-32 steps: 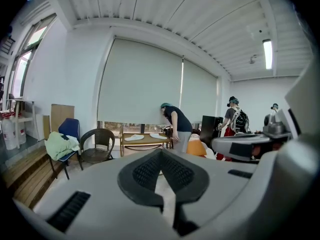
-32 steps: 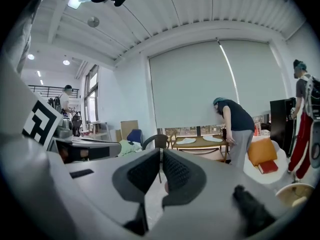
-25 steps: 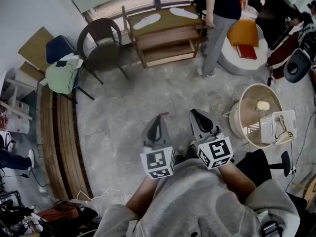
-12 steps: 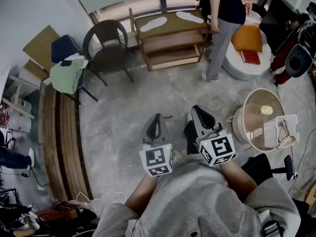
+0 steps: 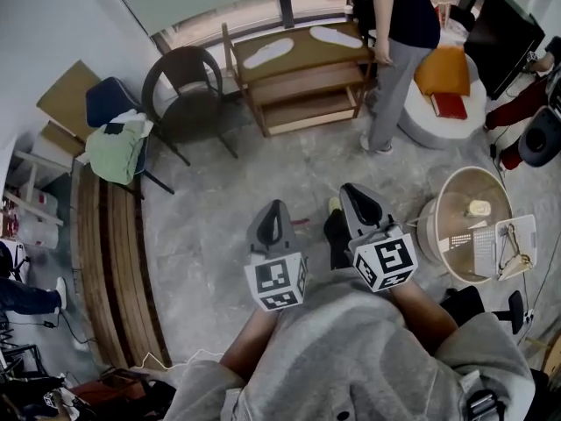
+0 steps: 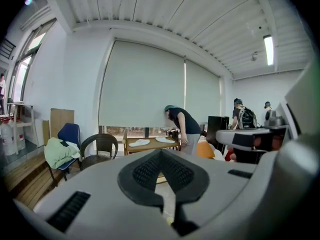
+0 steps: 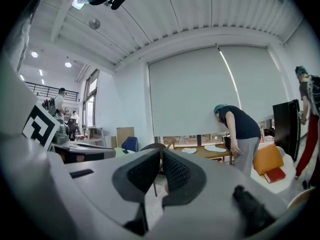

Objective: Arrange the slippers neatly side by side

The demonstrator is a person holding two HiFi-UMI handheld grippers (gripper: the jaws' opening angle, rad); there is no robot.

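Observation:
Two white slippers [image 5: 267, 53] [image 5: 340, 36] lie apart on the top board of a wooden shelf [image 5: 302, 82] at the far side of the room. They also show small and distant in the left gripper view, slippers [image 6: 139, 143] [image 6: 164, 139], and in the right gripper view, slippers [image 7: 189, 150] [image 7: 215, 147]. My left gripper [image 5: 271, 213] and right gripper [image 5: 355, 196] are held side by side over the grey floor, well short of the shelf. Both point towards it. Each is shut with nothing between its pads, as the left gripper [image 6: 161, 154] and right gripper [image 7: 161, 154] show.
A person [image 5: 399, 42] stands bent over the shelf's right end. A brown wicker chair [image 5: 184, 86] and a blue chair with green cloth [image 5: 114, 139] stand left of it. A round basket [image 5: 465, 213] is at my right, a pouf with an orange cushion [image 5: 443, 86] beyond, and wooden planks [image 5: 105, 253] lie along the left.
Both grippers have moved forward together over the floor towards the shelf, which now looks a little nearer. Their jaws stayed shut.

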